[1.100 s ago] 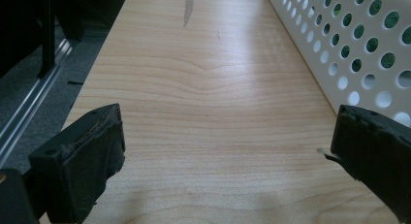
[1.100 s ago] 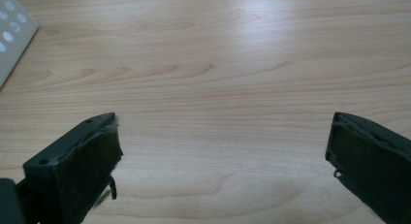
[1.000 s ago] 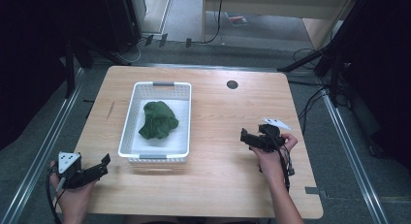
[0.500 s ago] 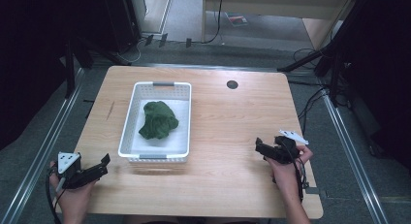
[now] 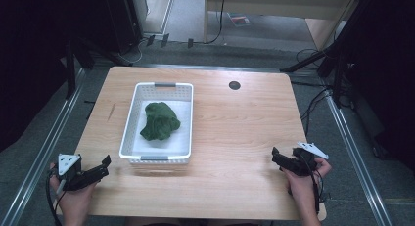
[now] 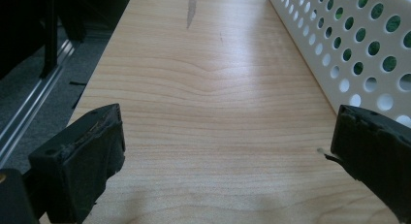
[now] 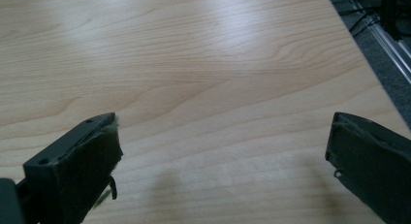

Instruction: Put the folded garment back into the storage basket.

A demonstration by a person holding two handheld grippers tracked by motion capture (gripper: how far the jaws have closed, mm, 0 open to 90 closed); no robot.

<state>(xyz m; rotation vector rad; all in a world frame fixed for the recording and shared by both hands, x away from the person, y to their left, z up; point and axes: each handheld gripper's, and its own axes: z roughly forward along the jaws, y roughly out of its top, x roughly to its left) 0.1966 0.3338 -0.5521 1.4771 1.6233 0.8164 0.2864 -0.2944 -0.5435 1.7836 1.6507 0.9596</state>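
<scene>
A crumpled dark green cloth (image 5: 160, 121) lies inside a white perforated basket (image 5: 128, 128) on the left half of the wooden table. My left gripper (image 5: 102, 168) rests at the front left corner, just left of the basket's near end, jaws open and empty. The basket's holed wall (image 6: 358, 54) runs along the right of the left gripper view, green showing through the holes. My right gripper (image 5: 277, 157) sits near the front right edge, open, with bare wood (image 7: 218, 88) between its jaws.
A small dark round hole (image 5: 234, 85) marks the table's far side. A short dark scuff (image 5: 111, 111) lies left of the basket. Metal rails (image 5: 44, 138) run along both sides of the table, with cables on the floor at right (image 5: 313, 103).
My right gripper has drawn back toward the front right edge of the table and away from the middle. The left gripper, basket and cloth have stayed put.
</scene>
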